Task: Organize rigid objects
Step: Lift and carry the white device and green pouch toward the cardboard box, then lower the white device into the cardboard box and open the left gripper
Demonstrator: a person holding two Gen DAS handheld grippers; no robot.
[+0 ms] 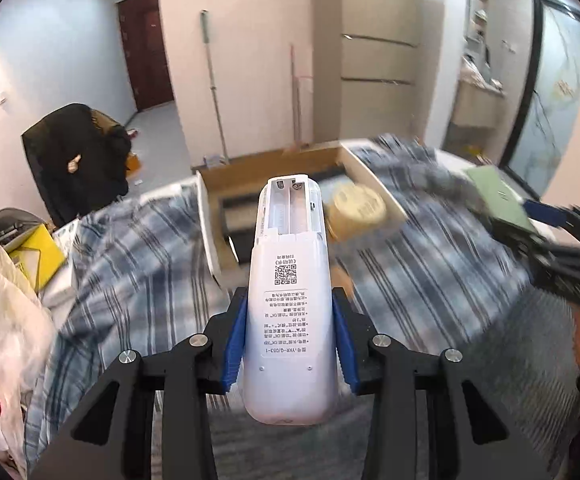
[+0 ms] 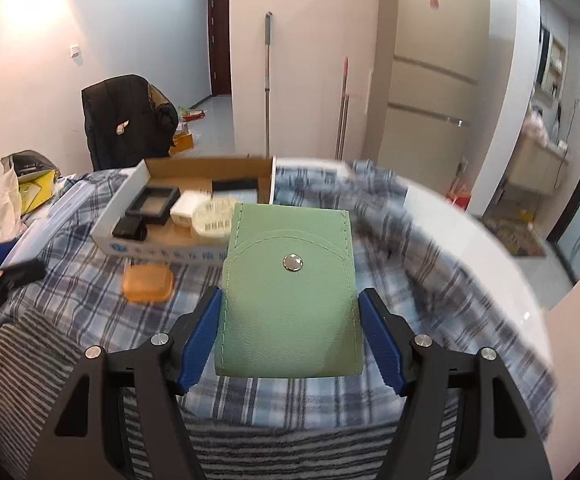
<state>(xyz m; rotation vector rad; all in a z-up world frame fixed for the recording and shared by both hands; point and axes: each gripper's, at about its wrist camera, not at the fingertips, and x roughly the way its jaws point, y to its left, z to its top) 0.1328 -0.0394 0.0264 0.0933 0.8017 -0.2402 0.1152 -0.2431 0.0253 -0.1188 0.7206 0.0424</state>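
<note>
Hand-held gripper (image 1: pixel 290 344) grips remote (image 1: pixel 290 300) pointing forward.

- Left wrist view looks down along its gripper (image 1: pixel 290 344), close over the plaid bed (image 1: pixel 430 280).
- Right wrist view likewise; both share the cardboard box (image 2: pixel 209 168).

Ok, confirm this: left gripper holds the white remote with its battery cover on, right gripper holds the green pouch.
One thing is wrong: the remote has its battery cover off, and the left wrist view shows the empty compartment. The left gripper does hold it, and the right gripper holds the green pouch.
</note>
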